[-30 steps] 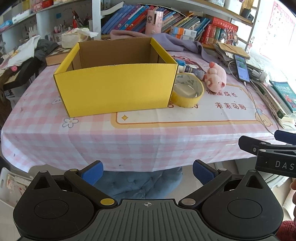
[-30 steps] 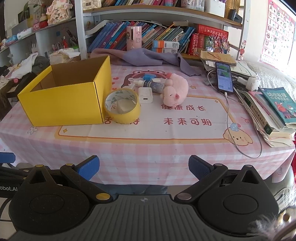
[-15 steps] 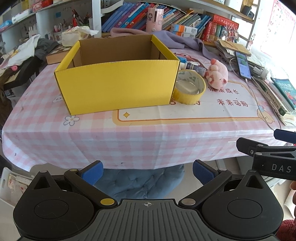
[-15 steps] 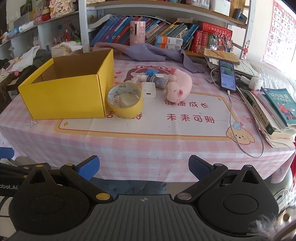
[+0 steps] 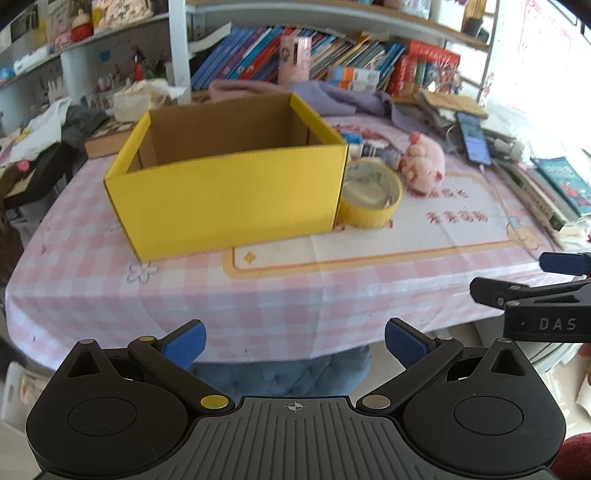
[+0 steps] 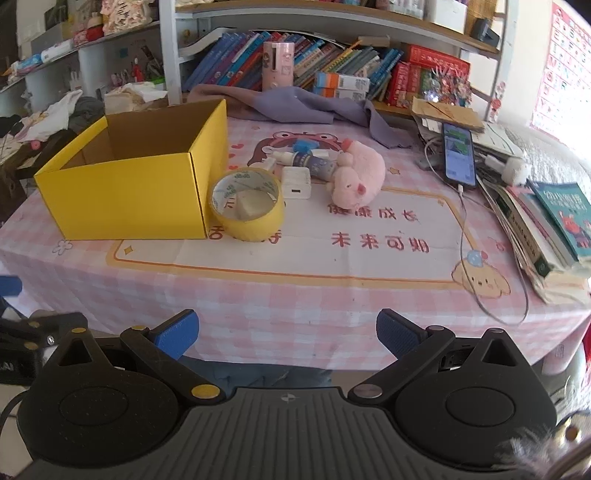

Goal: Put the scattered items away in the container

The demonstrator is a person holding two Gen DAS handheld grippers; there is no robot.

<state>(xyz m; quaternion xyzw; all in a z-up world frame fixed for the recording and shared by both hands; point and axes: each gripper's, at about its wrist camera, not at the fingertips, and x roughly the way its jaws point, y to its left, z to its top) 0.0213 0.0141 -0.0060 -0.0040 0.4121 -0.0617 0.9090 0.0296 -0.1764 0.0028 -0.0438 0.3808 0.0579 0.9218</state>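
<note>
Bookshelves back the table (image 6: 295, 295); its mat's writing appears mirrored, unreadable. Left tool (image 5: 293, 341) and right tool (image 6: 287, 328) gape empty, "DAS" lettered at right of the left view.

Daylight flooded in from my right, overexposing that edge; my left view was motion-blurred, and fisheye bent the shelves (image 6: 332, 11).

The cardboard box (image 6: 129, 192) is yellow outside, brown inside. The tape roll (image 6: 247, 208) is yellow, the plush pig (image 6: 356, 177) pink, the charger (image 6: 295, 182) white. A pink-and-white checked cloth (image 6: 295, 302) covers the desk. Both claws carry blue pads (image 6: 177, 334) on black arms.
</note>
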